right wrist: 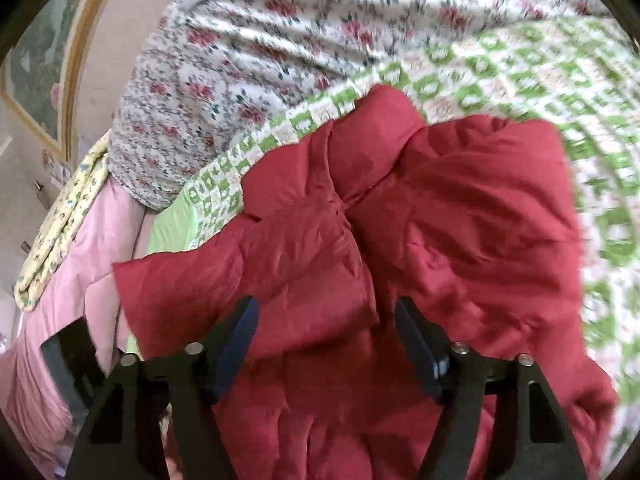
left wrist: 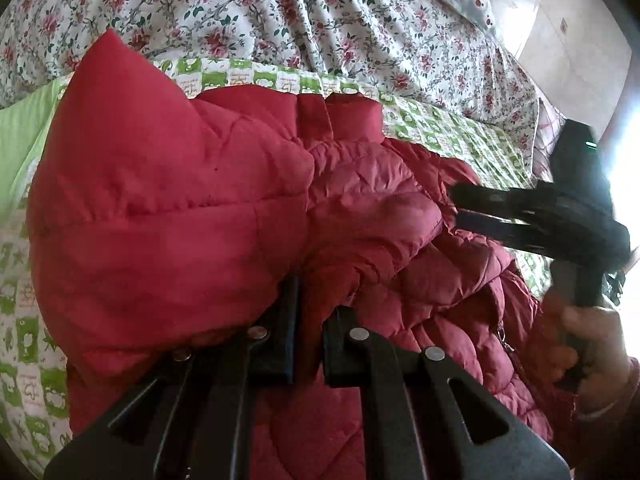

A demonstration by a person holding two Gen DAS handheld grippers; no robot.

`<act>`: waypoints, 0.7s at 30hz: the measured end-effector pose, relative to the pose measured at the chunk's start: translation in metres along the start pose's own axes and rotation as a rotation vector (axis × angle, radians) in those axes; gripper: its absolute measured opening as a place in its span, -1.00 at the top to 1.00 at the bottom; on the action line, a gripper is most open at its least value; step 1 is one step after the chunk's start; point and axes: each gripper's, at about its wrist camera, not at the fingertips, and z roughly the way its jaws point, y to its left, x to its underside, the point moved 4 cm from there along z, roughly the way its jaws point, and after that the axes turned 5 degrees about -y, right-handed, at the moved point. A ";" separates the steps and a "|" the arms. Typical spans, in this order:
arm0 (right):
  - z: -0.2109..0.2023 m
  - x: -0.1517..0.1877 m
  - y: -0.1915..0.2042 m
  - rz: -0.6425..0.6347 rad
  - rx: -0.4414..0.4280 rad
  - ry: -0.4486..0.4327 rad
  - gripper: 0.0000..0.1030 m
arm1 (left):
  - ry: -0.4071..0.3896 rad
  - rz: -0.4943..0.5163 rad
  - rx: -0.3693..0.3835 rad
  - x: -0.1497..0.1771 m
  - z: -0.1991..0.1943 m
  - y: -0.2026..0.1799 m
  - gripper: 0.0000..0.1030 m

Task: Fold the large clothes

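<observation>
Lying bunched on a green-and-white checked quilt (left wrist: 440, 128) is the red puffer jacket (left wrist: 180, 200), its quilted panels heaped and creased; the quilt covers a bed. Floral sheet (left wrist: 280, 12) beyond the quilt, toward the far side.

Left claw (left wrist: 308, 320): fingers drawn close together, a fold of the jacket pinched between the pads. Clenched on the fabric, near the garment's near edge.

Right claw (right wrist: 326, 336): fingers spread wide apart, released, hovering just over the jacket's middle; cannot tell if the tips touch cloth. From the left wrist view, the same claw comes in from the right side, its fingers lying against the jacket's crumpled right part, and the person's right hand (left wrist: 588, 344) grips its handle.

Pink bedding (right wrist: 60, 300) and a yellow patterned cloth (right wrist: 64, 220) sit at the bed's left edge. Right wrist view is motion-blurred.
</observation>
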 end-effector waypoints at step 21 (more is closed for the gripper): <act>-0.066 -0.014 0.001 -0.021 0.035 -0.203 1.00 | 0.095 0.016 0.075 0.013 -0.026 -0.006 0.69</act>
